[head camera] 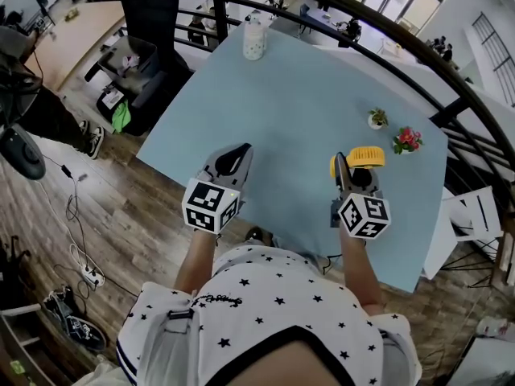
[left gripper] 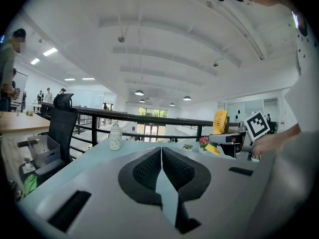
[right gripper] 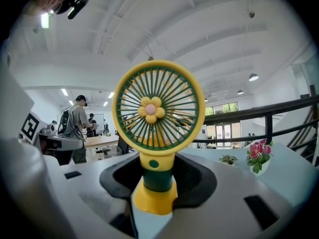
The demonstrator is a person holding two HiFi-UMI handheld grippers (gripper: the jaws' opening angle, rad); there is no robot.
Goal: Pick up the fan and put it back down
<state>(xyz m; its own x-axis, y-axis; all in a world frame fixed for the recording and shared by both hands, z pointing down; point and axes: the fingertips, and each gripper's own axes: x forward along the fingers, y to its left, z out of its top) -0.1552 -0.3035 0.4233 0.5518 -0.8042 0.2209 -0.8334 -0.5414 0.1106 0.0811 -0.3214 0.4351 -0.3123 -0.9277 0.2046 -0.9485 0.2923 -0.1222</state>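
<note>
A small yellow and green fan [right gripper: 157, 113] with a flower at its hub stands upright between the jaws of my right gripper [right gripper: 157, 171], whose black pads [right gripper: 197, 176] press on its green stem. From above, the fan [head camera: 366, 157] shows at the tip of the right gripper [head camera: 348, 166], over the right part of the light blue table [head camera: 282, 111]. Whether its base touches the table I cannot tell. The left gripper [head camera: 240, 149] hovers over the table's near edge to the left, its pads [left gripper: 149, 168] closed together with nothing between them. From there the fan [left gripper: 220, 122] appears far right.
A white bottle [head camera: 254, 40] stands at the table's far end. A small potted plant [head camera: 376, 118] and a pot of pink flowers [head camera: 407, 140] sit just beyond the fan. A dark railing [head camera: 386, 30] curves behind the table, and a black chair [head camera: 149, 14] stands at the far left.
</note>
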